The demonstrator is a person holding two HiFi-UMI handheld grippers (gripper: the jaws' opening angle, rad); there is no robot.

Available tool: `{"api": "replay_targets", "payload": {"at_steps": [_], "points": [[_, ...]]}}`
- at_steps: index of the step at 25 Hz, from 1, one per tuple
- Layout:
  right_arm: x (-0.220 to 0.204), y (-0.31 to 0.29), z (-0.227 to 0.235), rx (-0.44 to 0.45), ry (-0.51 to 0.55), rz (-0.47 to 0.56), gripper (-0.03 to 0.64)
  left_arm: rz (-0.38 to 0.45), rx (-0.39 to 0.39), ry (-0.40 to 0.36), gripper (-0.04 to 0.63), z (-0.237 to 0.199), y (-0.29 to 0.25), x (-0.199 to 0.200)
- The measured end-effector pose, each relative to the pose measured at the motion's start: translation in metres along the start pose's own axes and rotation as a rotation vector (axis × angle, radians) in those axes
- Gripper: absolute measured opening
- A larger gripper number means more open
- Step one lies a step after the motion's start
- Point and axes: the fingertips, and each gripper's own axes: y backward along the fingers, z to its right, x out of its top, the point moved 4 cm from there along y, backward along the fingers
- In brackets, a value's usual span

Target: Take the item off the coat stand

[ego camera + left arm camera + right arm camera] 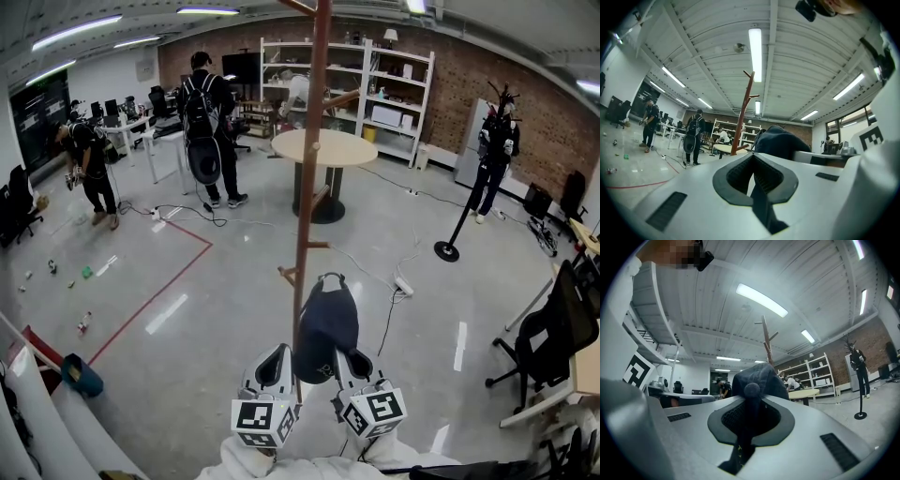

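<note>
A brown wooden coat stand (309, 187) rises straight in front of me. A dark navy cap (326, 323) hangs low beside its pole, just right of it. My right gripper (349, 361) is shut on the cap's lower right edge. In the right gripper view the cap (759, 376) fills the space over the jaws, its top button (752, 390) right at the gripper (749, 401). My left gripper (279, 354) sits left of the pole, jaws together with nothing seen between them (753, 161). Whether a peg still carries the cap I cannot tell.
A round table (323, 147) stands behind the stand, with white shelves (375, 84) at the brick wall. A power strip and cable (403, 284) lie on the floor to the right. An office chair (553, 337) is at the right. People stand at the back left.
</note>
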Motion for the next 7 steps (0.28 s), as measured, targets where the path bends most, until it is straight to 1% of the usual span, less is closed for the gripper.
{"api": "replay_targets", "payload": {"at_steps": [7], "points": [[-0.0001, 0.0034, -0.0009, 0.001, -0.001, -0.005, 0.018, -0.002, 0.007, -0.003, 0.002, 0.0002, 0.0052, -0.0003]]}}
